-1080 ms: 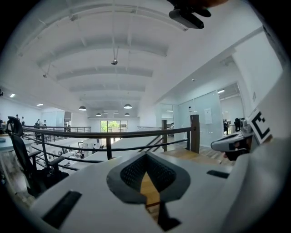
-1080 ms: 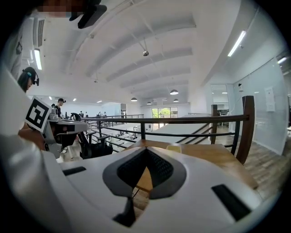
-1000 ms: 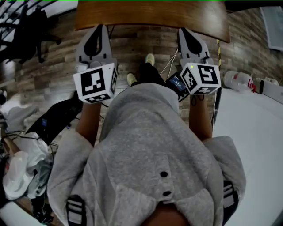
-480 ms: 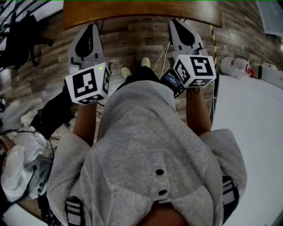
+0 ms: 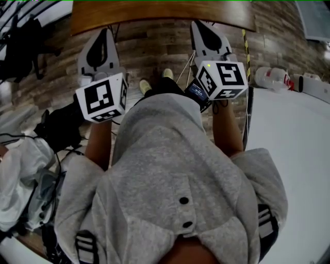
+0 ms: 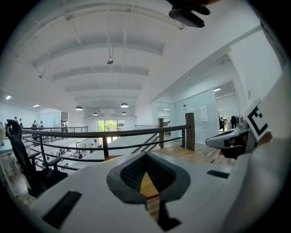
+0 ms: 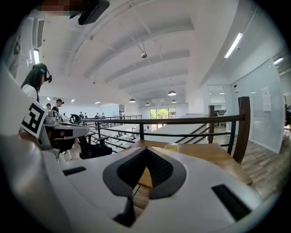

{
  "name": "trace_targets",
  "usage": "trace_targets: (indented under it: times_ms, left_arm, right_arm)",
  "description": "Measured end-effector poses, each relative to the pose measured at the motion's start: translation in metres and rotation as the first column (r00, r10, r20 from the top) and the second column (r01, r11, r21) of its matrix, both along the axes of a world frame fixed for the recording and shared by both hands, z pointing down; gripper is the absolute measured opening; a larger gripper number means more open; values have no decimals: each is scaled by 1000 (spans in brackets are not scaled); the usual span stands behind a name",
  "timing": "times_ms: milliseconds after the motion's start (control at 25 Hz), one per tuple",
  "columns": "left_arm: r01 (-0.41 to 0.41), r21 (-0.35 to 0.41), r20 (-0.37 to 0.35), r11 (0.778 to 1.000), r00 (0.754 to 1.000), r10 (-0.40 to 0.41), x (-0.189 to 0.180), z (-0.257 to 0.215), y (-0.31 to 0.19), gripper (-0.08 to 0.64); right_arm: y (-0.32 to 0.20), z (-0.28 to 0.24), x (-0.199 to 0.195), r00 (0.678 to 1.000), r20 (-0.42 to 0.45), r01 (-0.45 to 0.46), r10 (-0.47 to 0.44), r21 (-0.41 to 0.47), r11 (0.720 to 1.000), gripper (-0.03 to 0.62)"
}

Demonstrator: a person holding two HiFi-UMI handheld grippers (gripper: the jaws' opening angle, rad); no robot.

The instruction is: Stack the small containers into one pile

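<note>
A small pale yellow container stands on the wooden table in the right gripper view; no other containers show. In the head view only the table's near edge is seen, at the top. My left gripper and right gripper are held side by side in front of that edge, both shut with nothing between the jaws. The left gripper view looks over its shut jaws at the tabletop. The right gripper's tips point at the table just left of the container.
A black railing runs behind the table. Bags, cloth and cables lie on the plank floor at the left, and a black office chair stands farther back. Plastic bottles lie at the right. A person stands at the far left.
The head view has shifted a little, so the table edge and both grippers sit slightly higher and further left in the picture. Both grippers stay shut and empty.
</note>
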State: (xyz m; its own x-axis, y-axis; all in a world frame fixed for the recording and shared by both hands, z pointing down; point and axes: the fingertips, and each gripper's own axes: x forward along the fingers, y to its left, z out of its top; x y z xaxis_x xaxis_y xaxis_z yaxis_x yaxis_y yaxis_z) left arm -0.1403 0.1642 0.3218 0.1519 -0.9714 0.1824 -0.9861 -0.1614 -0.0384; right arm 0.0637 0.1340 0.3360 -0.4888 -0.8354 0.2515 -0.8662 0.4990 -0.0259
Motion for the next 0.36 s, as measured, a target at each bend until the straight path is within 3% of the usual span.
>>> trace_targets:
  times_ms: [360]
  left_arm:
    - [0, 7, 6, 1000, 1000, 0, 10, -4, 7, 13]
  right_arm:
    - [7, -3, 6, 1000, 20, 2, -2, 8, 1000, 15]
